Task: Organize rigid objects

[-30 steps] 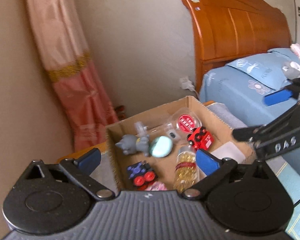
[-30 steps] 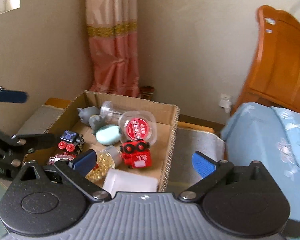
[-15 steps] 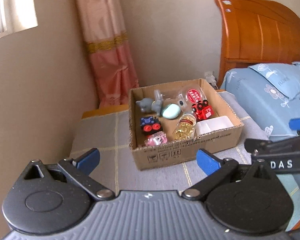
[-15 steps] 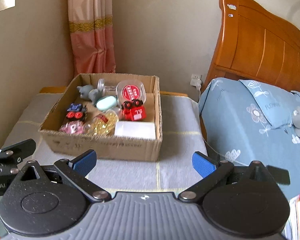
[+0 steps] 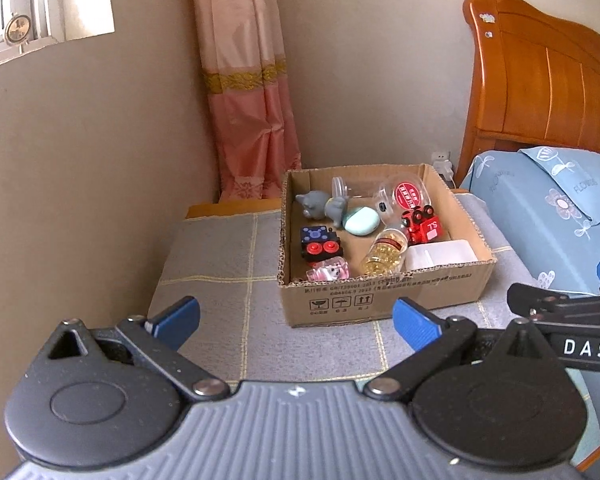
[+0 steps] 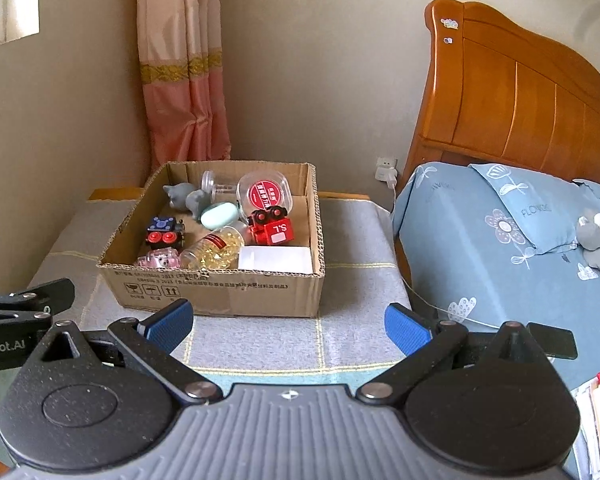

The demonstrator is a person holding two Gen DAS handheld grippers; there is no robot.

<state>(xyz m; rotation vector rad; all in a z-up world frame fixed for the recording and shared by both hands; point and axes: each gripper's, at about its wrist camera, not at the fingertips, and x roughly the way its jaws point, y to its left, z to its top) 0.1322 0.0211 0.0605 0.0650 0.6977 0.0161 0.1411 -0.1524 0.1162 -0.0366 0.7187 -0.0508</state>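
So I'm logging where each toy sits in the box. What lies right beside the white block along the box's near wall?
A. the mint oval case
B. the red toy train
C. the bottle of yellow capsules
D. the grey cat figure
C: the bottle of yellow capsules lies on its side right beside the white block along the near wall of the cardboard box.

Pink curtain (image 5: 252, 120) with a gold band hanging in the corner against a beige wall (image 6: 320, 60). Carved wooden headboard (image 6: 512, 92) at right, above a blue flowered pillow (image 6: 520, 208). Grey plush toy (image 6: 598, 242) lying on the bedding. White plug (image 6: 386, 168) in the wall socket. Window (image 5: 28, 4) upper left.
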